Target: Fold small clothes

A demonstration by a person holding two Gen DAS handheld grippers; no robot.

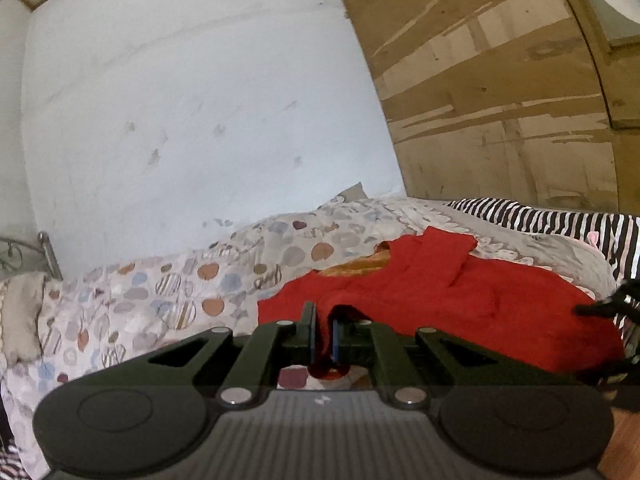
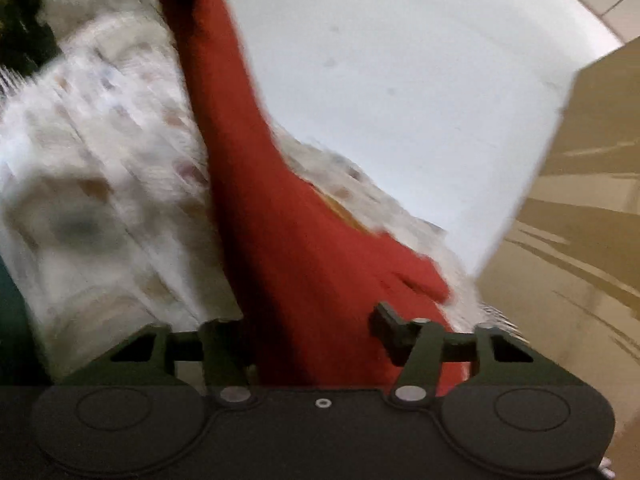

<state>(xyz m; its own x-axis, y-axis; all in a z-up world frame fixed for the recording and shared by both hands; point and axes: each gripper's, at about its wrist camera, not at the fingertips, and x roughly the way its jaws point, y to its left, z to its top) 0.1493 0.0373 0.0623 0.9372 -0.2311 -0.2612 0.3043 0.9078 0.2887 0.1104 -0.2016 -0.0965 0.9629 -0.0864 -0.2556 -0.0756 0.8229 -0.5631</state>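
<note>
Nearest the lens, the left gripper [image 1: 323, 334] is seen clamped on an edge of the red garment [image 1: 440, 300], a fold of cloth pinched between its two fingers. One red garment is counted, with a patch of orange-yellow fabric [image 1: 356, 266] showing at its far edge. It is spread on the bed [image 1: 160, 292], over a quilt printed with round spots, and its long axis is laid from the gripper off toward the right and the striped pillow [image 1: 560, 220]. One wooden panel [image 1: 500, 100] is seen behind. In the blurred right wrist view, the right gripper [image 2: 312, 332] is held with its two fingers apart; the red cloth is seen between them, unpinched, and is stretched away to the upper left.
</note>
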